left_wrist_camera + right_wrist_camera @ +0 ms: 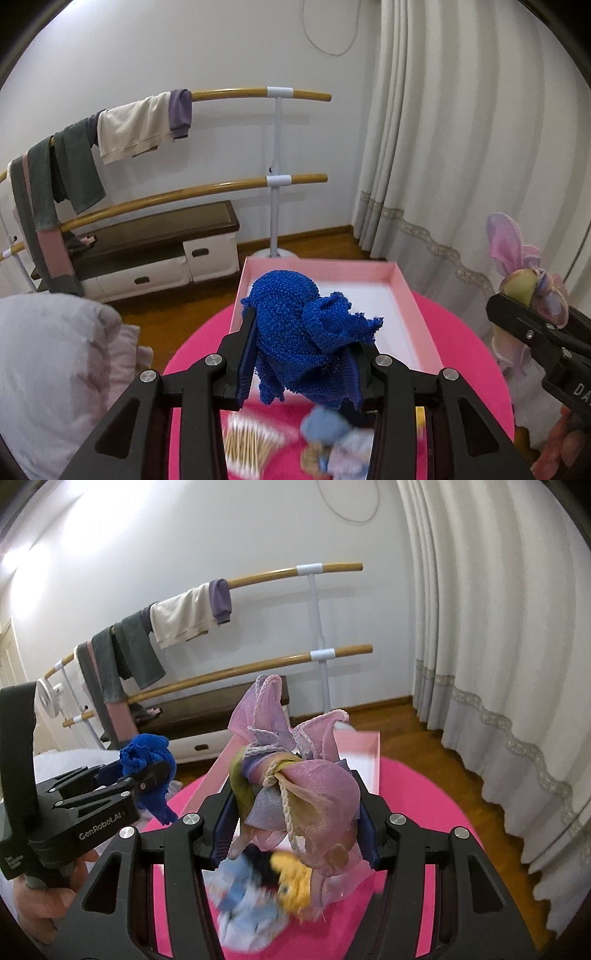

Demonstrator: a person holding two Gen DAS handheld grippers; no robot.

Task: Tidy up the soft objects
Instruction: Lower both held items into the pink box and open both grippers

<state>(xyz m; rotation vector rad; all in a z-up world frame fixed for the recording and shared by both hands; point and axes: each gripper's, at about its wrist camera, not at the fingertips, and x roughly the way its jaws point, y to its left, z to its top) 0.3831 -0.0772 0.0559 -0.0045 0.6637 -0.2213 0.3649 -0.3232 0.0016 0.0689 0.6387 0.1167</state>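
A: Look at the middle of the left wrist view: the pink box [413,314] sits on the bright pink table [469,332], far rim toward the wooden floor [207,295], and its white bottom shows bare along the right side. The table's round edge curves off at lower left, beside a pale cushion [48,362].

B: And the left gripper [301,354]?

A: Fingers drawn in narrow, clamped on a blue knitted cloth [295,325], held up in front of the box's near end. Below it, blurred, cotton swabs [247,443] lie on the table.

B: Right side?

A: The right gripper [295,830] is pinched onto a pink and purple fabric doll [306,786], frills standing up at centre frame. A blurred blue and yellow soft toy [258,890] lies underneath on the table.

B: Any writing?

A: "GenRobot.AI" reads on the left gripper's body at lower left of the right wrist view. Behind, clothes [177,624] hang on a wooden rail [266,576], and a curtain [498,627] fills the right edge.
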